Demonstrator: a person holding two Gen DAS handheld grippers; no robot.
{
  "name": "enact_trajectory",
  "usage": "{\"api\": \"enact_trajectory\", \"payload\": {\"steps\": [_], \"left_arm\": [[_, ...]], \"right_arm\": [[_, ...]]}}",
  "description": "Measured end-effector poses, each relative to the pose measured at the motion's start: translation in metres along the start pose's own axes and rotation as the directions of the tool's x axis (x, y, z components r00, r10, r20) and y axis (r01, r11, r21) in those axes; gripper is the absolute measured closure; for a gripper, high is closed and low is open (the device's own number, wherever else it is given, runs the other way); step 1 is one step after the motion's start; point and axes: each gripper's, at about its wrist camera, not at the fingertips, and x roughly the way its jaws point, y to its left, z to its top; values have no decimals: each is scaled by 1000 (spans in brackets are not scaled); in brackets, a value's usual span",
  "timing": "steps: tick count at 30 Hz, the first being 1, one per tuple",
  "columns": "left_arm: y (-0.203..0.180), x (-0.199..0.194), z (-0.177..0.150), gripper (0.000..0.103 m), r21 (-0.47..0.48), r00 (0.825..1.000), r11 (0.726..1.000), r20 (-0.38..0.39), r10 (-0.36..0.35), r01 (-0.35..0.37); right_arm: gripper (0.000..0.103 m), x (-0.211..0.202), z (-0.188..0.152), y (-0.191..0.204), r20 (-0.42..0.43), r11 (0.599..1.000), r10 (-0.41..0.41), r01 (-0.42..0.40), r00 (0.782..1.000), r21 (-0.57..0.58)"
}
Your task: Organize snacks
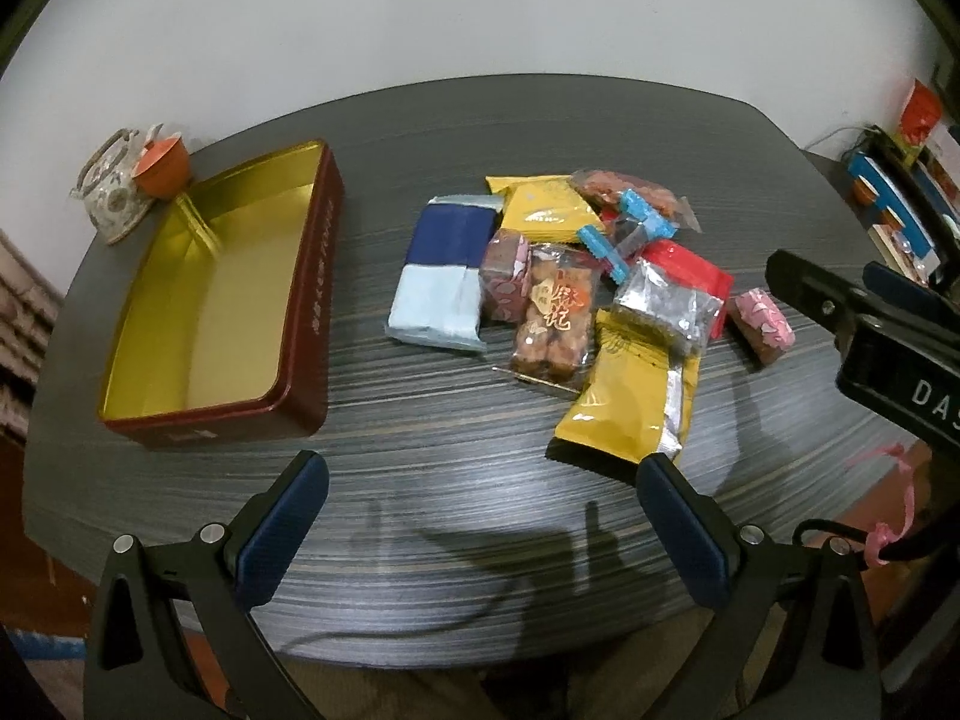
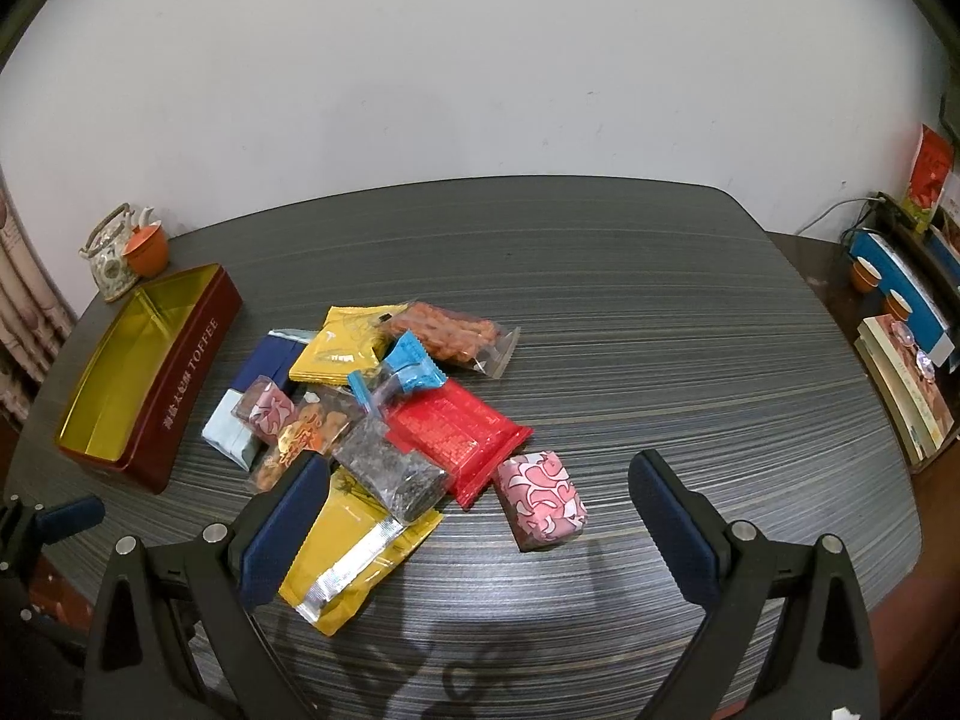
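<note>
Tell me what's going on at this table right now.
A person holds two grippers over a pile of wrapped snacks on the dark table. Both the left gripper and the right gripper are open and hold nothing. The red tin with the gold lining sits empty at the left. The right gripper hovers nearest the pink-patterned packet.

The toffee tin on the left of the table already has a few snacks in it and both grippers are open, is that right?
Not quite: the toffee tin is empty, as the left wrist view shows. The snacks all lie on the table beside it. Both grippers are open.
</note>
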Motion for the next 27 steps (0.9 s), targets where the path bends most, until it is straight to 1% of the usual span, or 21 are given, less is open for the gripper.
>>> {"api": "enact_trajectory", "payload": {"steps": [10,27], "left_arm": [[7,2,-1,1,-32,1000,999,-8,16,-16],[9,3,-1,1,-38,999,999,-5,38,-38]], "right_arm": [[3,0,-2,1,-1,1000,1,-1,1000,1],[3,-1,-2,3,-6,1000,1,-1,1000,0]]}}
